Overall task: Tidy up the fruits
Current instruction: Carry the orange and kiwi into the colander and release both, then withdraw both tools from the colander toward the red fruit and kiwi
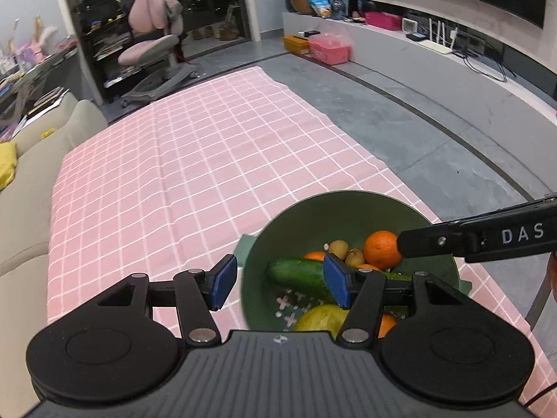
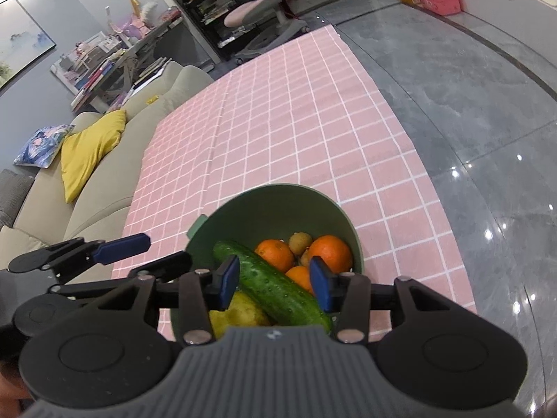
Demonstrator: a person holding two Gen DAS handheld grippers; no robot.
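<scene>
A green bowl [image 1: 348, 209] [image 2: 278, 202] stands on the pink checked tablecloth [image 1: 181, 174] [image 2: 296, 122]. It holds a cucumber [image 1: 299, 273] [image 2: 275, 285], several oranges [image 1: 381, 249] [image 2: 330, 252], small brown kiwis [image 1: 339, 248] [image 2: 300, 242] and a yellow-green fruit [image 1: 322, 317] [image 2: 236, 315]. My left gripper [image 1: 280, 284] is open, straddling the bowl's left rim, empty. My right gripper [image 2: 275, 287] is open just above the bowl, its fingers on either side of the cucumber, not closed on it. The right gripper's finger [image 1: 470, 240] reaches in beside an orange in the left wrist view.
A beige sofa [image 2: 104, 181] with a yellow cushion [image 2: 90, 149] runs along the table's left side. Grey floor [image 2: 470, 104] lies to the right. A pink office chair [image 1: 153, 45] and pink and orange boxes [image 1: 329, 48] stand beyond the table's far end.
</scene>
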